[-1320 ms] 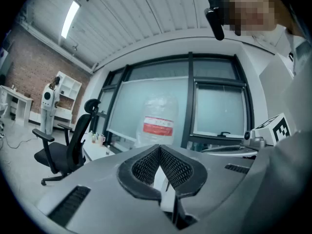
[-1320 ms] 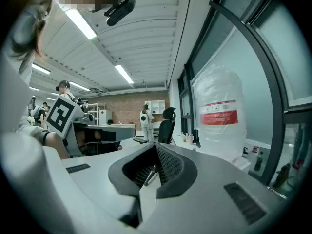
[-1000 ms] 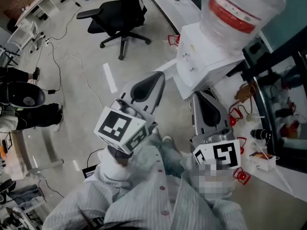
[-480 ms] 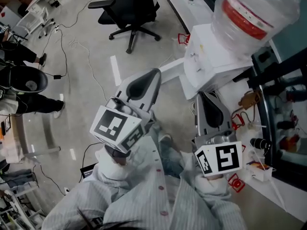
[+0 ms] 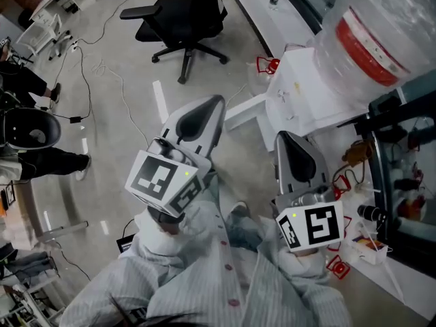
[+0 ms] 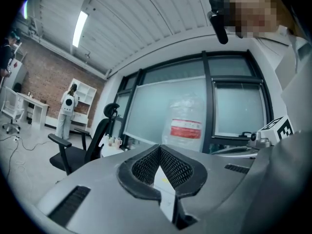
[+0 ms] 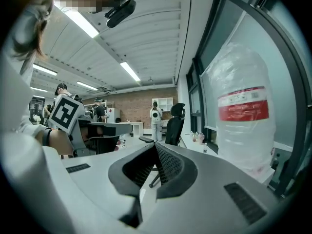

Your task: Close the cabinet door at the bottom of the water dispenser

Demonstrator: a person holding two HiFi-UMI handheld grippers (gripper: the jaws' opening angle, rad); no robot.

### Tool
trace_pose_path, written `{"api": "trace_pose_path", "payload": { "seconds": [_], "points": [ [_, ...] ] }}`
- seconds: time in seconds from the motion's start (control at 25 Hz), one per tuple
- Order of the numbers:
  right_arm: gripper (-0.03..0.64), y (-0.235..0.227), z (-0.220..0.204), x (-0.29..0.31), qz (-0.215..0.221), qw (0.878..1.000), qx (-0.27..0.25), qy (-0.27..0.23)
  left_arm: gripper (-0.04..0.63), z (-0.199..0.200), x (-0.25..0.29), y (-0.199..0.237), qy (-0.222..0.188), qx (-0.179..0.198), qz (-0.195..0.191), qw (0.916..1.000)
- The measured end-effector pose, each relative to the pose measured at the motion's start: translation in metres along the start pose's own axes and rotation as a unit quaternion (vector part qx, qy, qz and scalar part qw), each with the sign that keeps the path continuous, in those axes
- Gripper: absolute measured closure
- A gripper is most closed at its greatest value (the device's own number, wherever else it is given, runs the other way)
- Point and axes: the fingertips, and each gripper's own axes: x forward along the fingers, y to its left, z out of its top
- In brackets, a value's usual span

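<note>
Down at the bottom of the head view, two striped sleeves reach up into the picture, and each one holds a gray tool. On the left side, the left gripper points to the upper right. Its own view shows its two jaws pressed together at the tips, with nothing between them. On the right side, the right gripper points up the picture. Its jaws are squeezed together too, and they hold nothing. Just past the tip of the left gripper is the cabinet door. It is a white board that sticks out to the left from the water dispenser, so it stands open. I cannot tell if the left tip touches it. The right tip sits just below the white dispenser in the picture. On top of the dispenser is a big clear water bottle with a red band. Far off at the top of the frame, a black chair stands on the gray floor, and thin cables lie near it.
</note>
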Motion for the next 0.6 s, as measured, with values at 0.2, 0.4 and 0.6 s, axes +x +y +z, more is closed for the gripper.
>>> {"api": "trace_pose_path", "payload": {
  "seconds": [0.2,0.4,0.6],
  "points": [
    [0.604,-0.003,0.009,0.07,-0.021,1.0,0.006,0.003,0.584,0.013,0.035,0.06,0.016,0.004,-0.026,0.9995],
    [0.604,-0.004,0.017,0.136,-0.051,0.999,0.015,0.01,0.584,0.025,0.065,0.114,0.034,0.009,-0.061,0.9975],
    [0.604,-0.011,0.012,0.179,-0.099,0.994,0.033,0.022,0.584,0.022,0.091,0.141,0.058,0.009,-0.125,0.9905]
  ]
}}
